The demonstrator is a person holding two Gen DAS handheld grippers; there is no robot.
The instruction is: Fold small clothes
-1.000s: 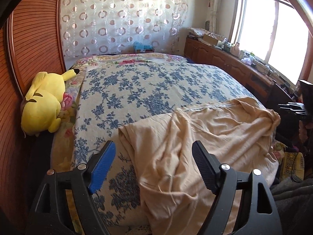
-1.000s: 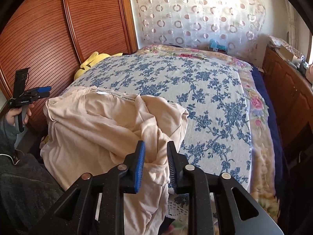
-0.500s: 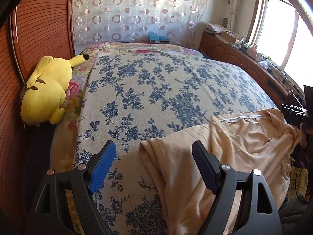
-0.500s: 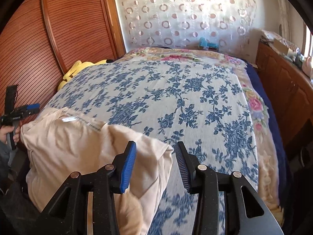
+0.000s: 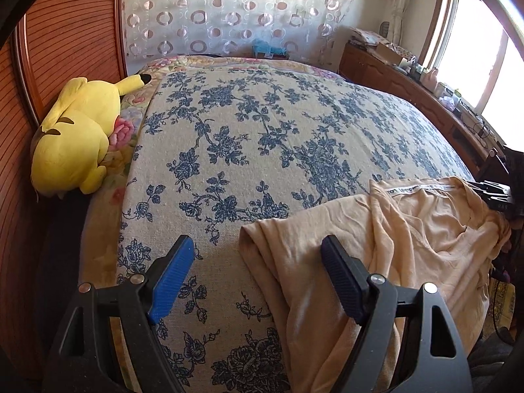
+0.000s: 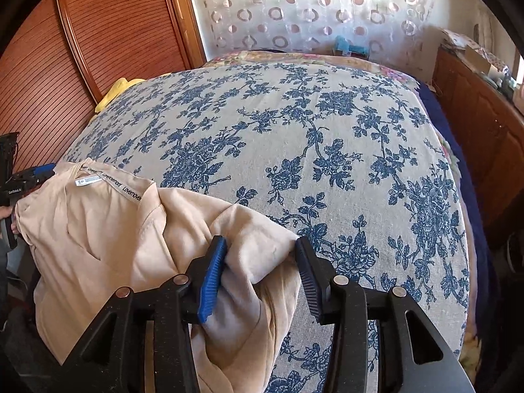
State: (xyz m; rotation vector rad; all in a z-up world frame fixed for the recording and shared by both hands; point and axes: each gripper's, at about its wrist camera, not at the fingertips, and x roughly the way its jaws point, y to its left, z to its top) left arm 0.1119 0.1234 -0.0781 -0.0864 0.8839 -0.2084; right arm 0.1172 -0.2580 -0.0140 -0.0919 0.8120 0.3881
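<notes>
Lower left of right wrist view: beige garment [image 6: 98, 229] bunched at bed [image 6: 327, 163] edge, part hanging off; no fold done yet. Your left gripper [image 5: 258, 278] spread wide, empty. Your right gripper [image 6: 262, 271], jaws just opening, cloth between, no longer pinched. Spread first. Bedspread upper right: open room.

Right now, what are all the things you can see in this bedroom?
Beige cotton garment: one, crumpled at the bed's near edge, partly hanging off.
Blue-flowered cream bedspread: one, covering the bed.
Yellow plush toy: one, beside the bed's left edge, against the wooden doors.
Circle-patterned sheer curtain: one, white, behind the bed.
Wooden sideboard: one, brown, cluttered, under the window.
Left gripper: black, blue pads, open, garment corner between the fingers.
Right gripper: black, jaws just opening, a garment fold between them.
</notes>
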